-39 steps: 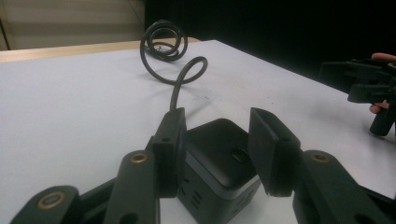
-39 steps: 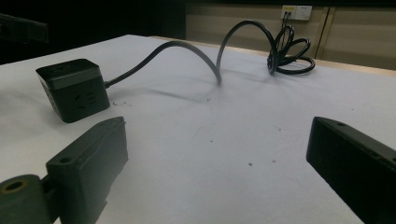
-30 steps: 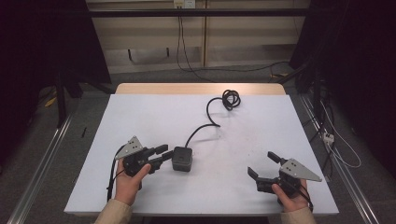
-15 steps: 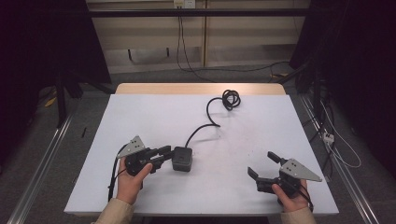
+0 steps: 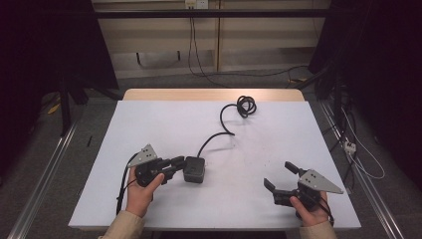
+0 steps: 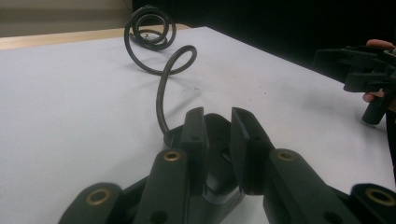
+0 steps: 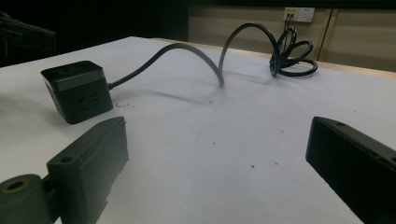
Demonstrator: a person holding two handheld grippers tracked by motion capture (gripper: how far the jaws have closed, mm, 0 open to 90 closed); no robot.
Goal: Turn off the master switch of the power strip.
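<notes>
High view: left tongs clamped on the black socket cube near the table's front-left — its cable runs back to a coil. Right tongs spread apart, empty, well apart from the cube.

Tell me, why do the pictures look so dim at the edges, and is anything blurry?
High view: the white table is lit, the room around it falls to near black. Left gripper view: the near jaws are soft, the coiled cable sharper. Right gripper view: the jaws are dark and blurred, the black power cube and its soft shadow read clearly.
</notes>
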